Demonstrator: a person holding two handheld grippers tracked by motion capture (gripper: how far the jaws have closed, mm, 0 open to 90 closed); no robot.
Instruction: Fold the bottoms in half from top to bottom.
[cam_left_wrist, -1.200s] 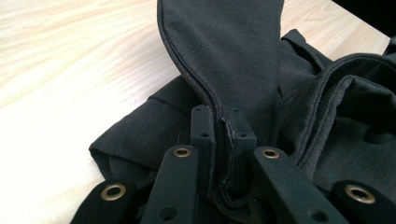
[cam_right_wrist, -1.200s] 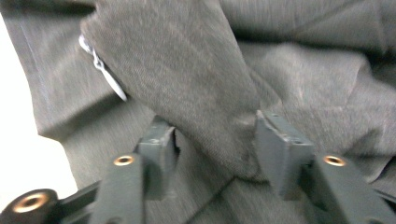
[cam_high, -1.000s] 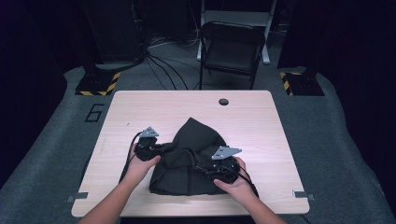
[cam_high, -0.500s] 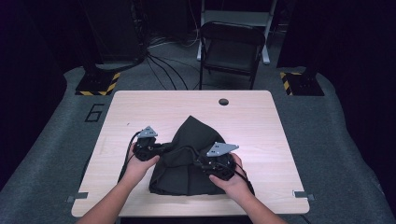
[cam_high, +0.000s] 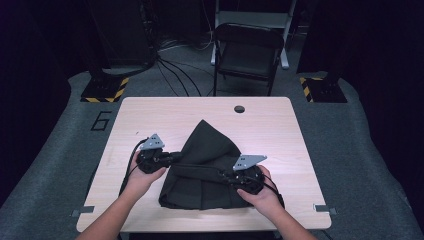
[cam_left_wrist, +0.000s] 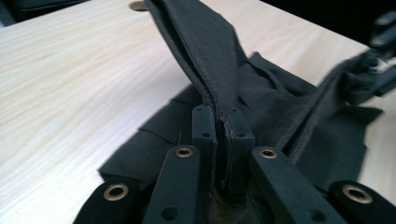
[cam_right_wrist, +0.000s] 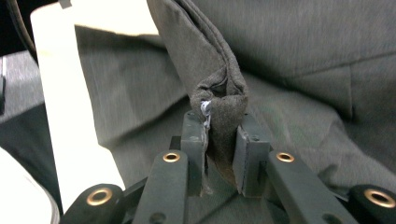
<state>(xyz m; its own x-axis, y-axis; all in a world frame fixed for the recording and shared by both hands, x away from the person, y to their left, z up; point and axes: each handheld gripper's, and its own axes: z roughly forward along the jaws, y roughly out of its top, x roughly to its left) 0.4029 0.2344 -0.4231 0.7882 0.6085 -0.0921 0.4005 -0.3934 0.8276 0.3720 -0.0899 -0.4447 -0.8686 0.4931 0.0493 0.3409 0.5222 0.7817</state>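
The dark cloth (cam_high: 205, 170) lies near the front edge of the counter (cam_high: 280, 130), its peak pointing to the back edge. The left tongs (cam_left_wrist: 223, 135) clamp a hem fold; the right tongs (cam_right_wrist: 219, 140) clamp a bunched edge. The 2 grips hold 1 hem taut between them, probably for folding. Open counter remains toward the back and both side edges.

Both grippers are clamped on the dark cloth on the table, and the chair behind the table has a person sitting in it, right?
Not quite. The chair is empty, as the high view shows. The rest holds: the left gripper and right gripper are each clamped on the dark cloth on the table.
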